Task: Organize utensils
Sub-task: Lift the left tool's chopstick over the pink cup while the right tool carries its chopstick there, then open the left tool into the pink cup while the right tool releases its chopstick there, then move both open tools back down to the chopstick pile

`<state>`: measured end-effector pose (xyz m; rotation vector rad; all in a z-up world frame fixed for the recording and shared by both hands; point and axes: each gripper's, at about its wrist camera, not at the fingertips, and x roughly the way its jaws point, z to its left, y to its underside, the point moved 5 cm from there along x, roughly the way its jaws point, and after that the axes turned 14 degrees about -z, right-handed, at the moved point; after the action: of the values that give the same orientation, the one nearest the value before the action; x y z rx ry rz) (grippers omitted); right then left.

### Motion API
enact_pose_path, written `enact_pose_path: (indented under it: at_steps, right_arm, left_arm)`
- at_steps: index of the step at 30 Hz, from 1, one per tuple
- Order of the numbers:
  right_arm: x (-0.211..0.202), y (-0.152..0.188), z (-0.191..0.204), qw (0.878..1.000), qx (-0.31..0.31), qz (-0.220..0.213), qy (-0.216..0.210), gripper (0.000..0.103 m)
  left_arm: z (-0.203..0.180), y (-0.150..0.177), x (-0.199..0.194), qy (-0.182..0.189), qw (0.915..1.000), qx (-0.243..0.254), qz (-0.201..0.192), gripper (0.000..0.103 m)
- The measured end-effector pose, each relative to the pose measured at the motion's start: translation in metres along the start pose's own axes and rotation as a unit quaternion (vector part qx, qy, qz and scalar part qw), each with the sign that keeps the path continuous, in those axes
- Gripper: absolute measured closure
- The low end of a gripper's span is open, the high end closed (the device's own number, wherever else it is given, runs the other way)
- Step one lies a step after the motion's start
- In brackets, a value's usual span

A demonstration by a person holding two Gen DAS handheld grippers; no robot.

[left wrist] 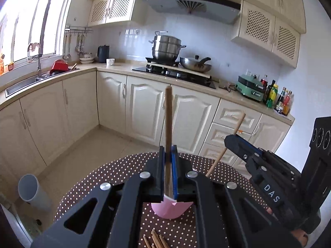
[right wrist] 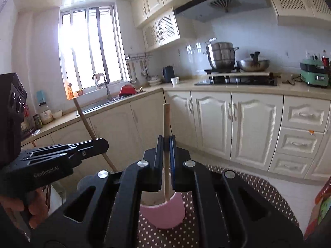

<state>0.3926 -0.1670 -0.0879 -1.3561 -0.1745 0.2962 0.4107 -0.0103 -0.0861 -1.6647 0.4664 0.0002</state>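
Two grippers, each clenched on one wooden chopstick, so 2 chopsticks held. Left gripper point(left wrist: 169, 150) pinches the darker brown chopstick point(left wrist: 168, 115) near upright between its blue-edged pads; its lower end sits at the rim of the pink cup point(left wrist: 168, 209) in the left wrist view. Right gripper point(right wrist: 165, 142) grips the paler chopstick point(right wrist: 166, 124), also near upright, its lower tip reaching inside the pink cup point(right wrist: 163, 215) by the near wall.

In the left wrist view the right gripper point(left wrist: 232, 142) shows from the side w/ its pale stick point(left wrist: 238, 124) slanting. In the right wrist view the left gripper point(right wrist: 103, 144) shows w/ its brown stick point(right wrist: 82, 115) slanting. A hand point(right wrist: 34, 206) wraps the left gripper's handle.

1 pink cup, open top, standing on a round table w/ brown white-dotted cloth point(left wrist: 99, 175). More loose chopsticks point(left wrist: 156, 239) lie on the cloth just in front of the cup, approx 5 ends visible, exact count unclear as they're cut off by the frame edge.

Bkgd: 1 steel steamer pot point(left wrist: 166, 47) and 1 wok point(left wrist: 195, 64) on the stove, 1 white mug point(left wrist: 110, 61), 1 grey bin point(left wrist: 31, 190) on the floor.
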Motion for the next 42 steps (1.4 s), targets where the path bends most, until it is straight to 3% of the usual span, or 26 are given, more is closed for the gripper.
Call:
enact_pose_path:
  at_steps: [5,8,9,11,12,20,28,36,42]
  right_arm:
    - [-0.006,0.003,-0.002,1.0,0.009,0.008,0.001,0.096]
    - [-0.009,0.001,0.0,1.0,0.005,0.013,0.004,0.096]
    - [-0.011,0.001,0.0,1.0,0.006,0.013,0.005,0.09]
    - [-0.017,-0.002,0.001,1.0,0.007,0.008,0.01,0.06]
    - [-0.022,-0.004,0.002,1.0,0.006,0.0,0.015,0.039]
    - [-0.055,-0.009,0.006,1.0,0.003,-0.006,0.024,0.04]
    - [-0.072,0.022,0.014,0.998,-0.01,0.059,0.024,0.04]
    - [-0.072,0.073,0.018,0.987,0.002,0.158,0.023,0.04]
    - [-0.067,0.113,0.018,0.965,0.023,0.263,0.011,0.04]
  left_arm:
    - [-0.001,0.009,-0.001,-0.006,0.9998,0.011,0.015,0.093]
    - [-0.003,0.011,-0.005,0.005,0.9996,-0.002,0.027,0.07]
    - [-0.005,0.01,-0.006,0.007,0.9996,-0.002,0.029,0.07]
    - [-0.009,0.012,-0.01,0.008,0.9994,0.005,0.035,0.069]
    - [-0.011,0.012,-0.013,0.006,0.9993,0.006,0.035,0.068]
    - [-0.006,0.019,-0.058,0.007,0.9995,-0.006,0.03,0.066]
    - [0.027,0.067,-0.08,-0.019,0.9937,-0.004,0.111,0.066]
    - [0.047,0.13,-0.072,-0.024,0.9744,-0.028,0.222,0.065]
    - [0.043,0.164,-0.062,-0.007,0.9569,-0.056,0.285,0.059]
